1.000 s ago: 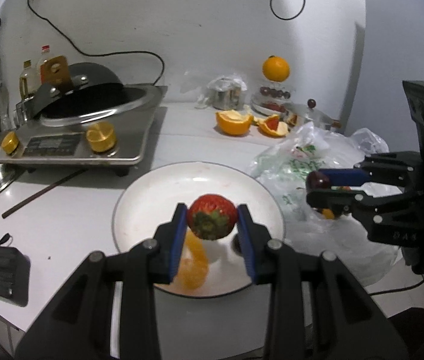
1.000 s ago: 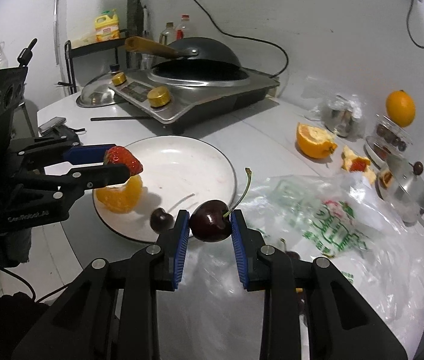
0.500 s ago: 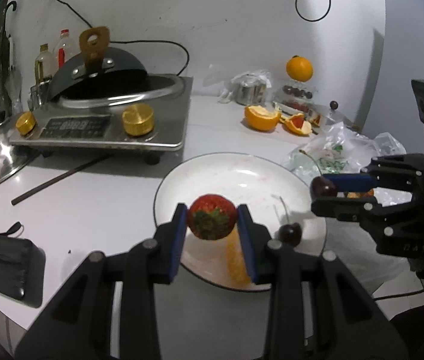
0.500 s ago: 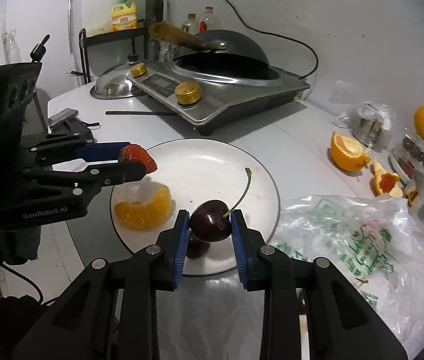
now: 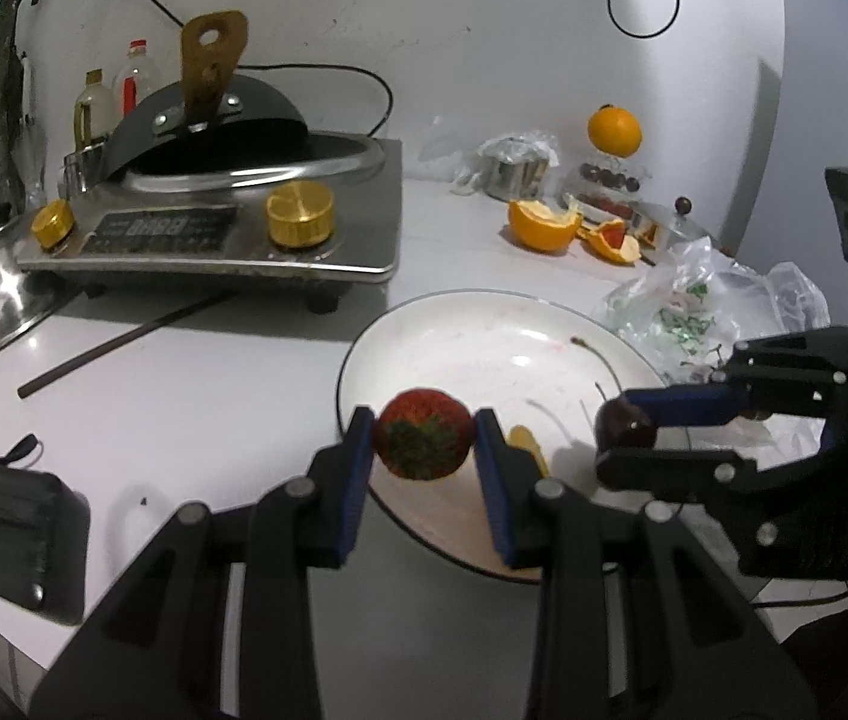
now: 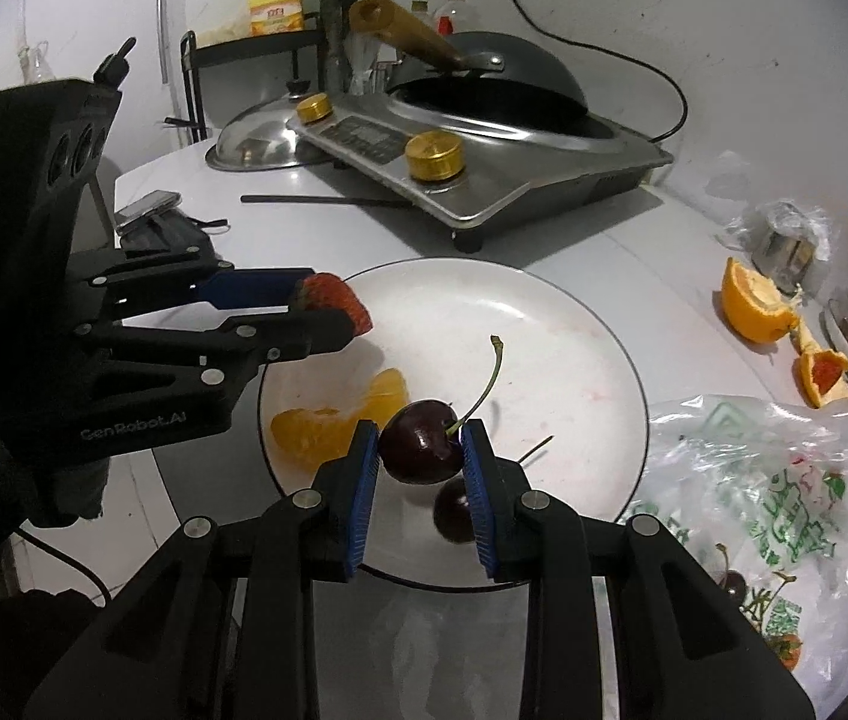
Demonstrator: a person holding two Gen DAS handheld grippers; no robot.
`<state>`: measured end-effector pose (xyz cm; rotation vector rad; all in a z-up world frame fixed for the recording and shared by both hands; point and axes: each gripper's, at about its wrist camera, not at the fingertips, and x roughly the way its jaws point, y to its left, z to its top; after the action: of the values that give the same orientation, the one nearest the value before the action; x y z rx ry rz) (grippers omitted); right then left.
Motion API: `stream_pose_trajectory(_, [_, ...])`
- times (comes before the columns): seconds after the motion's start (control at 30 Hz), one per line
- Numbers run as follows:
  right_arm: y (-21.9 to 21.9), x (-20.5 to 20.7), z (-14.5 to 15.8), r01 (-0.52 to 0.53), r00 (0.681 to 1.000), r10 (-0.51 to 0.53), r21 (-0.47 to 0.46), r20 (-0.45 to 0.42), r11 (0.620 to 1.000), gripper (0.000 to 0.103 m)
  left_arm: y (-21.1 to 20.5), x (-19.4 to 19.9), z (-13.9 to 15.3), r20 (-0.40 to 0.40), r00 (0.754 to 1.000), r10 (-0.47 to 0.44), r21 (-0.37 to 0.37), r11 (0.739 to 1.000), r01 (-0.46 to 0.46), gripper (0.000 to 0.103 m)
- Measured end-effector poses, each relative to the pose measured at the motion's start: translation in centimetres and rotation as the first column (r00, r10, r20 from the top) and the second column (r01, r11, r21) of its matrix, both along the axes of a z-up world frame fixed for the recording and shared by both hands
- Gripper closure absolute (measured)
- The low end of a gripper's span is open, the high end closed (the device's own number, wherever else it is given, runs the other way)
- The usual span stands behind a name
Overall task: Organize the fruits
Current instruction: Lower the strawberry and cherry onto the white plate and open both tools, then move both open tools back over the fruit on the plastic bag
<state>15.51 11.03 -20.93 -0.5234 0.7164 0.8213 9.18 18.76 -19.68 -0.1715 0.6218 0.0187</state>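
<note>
The left tool (image 5: pixel 424 441) is closed to a narrow gap on a strawberry (image 5: pixel 423 441). Both blue pads (image 5: pixel 358 474) press the fruit's sides, and its green calyx faces the camera. In the right wrist view the strawberry (image 6: pixel 337 302) hangs above the left rim of the white plate (image 6: pixel 544 324), clear of the plate.

The right tool (image 6: pixel 421 450) is closed to a narrow gap on a dark cherry (image 6: pixel 421 449). Its pads (image 6: pixel 364 480) bear on both sides of the fruit, and the green stem (image 6: pixel 487 381) rises up and to the right. In the left wrist view this cherry (image 5: pixel 625 426) sits at the tips of the right tool, over the right part of the plate (image 5: pixel 484 336).

Items lying on the plate:
- peeled orange segments (image 6: pixel 334 420), at the left part, below the strawberry;
- a second cherry (image 6: pixel 454 513), directly below the held cherry, partly hidden by the right tool's finger.

The plate rests on the white surface (image 5: pixel 184 396). A plastic bag (image 6: pixel 784 492) lies just right of the plate, and one more cherry (image 6: pixel 730 585) is visible in it. Behind the plate stands a metal cooker (image 6: pixel 472 150) carrying a black wok (image 6: pixel 484 78). Opened orange halves (image 6: pixel 757 306) and a whole orange (image 5: pixel 615 131) lie well apart from the plate, toward the wall.
</note>
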Motion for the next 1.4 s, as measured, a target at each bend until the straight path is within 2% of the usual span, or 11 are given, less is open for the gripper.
stream_pose_trajectory(0.53, [0.6,-0.1,-1.6,-0.002,0.999,0.001,-0.009,-0.053,1.000,0.073,0.2,0.5,-0.3,-0.033,0.999,-0.001,-0.034,0.999,0.000,0.067])
stream_pose_trajectory(0.8, [0.3,-0.3,-1.5,0.007,0.998,-0.007,-0.004,-0.056,1.000,0.073,-0.1,0.5,0.2,-0.031,1.000,0.002,-0.022,1.000,-0.003,0.065])
stream_pose_trajectory(0.87, [0.1,-0.3,-1.4,0.009,0.998,-0.009,-0.004,-0.055,1.000,0.073,-0.2,0.4,0.3,-0.031,0.999,0.007,-0.017,1.000,-0.007,0.063])
stream_pose_trajectory(0.93, [-0.2,-0.4,-1.1,0.012,0.999,-0.012,0.002,-0.052,1.000,0.072,-0.4,0.3,0.5,-0.028,1.000,0.013,-0.013,1.000,-0.013,0.052])
stream_pose_trajectory(1.1, [-0.9,-0.6,-0.7,0.013,0.999,-0.013,0.012,-0.043,1.000,0.069,-0.9,-0.1,1.2,-0.018,1.000,0.017,-0.006,1.000,-0.017,0.051])
stream_pose_trajectory(1.4, [-3.0,-0.8,0.3,0.040,0.999,-0.039,0.040,-0.022,0.998,0.069,-2.6,-0.3,2.2,-0.009,1.000,0.012,0.017,1.000,-0.012,0.050])
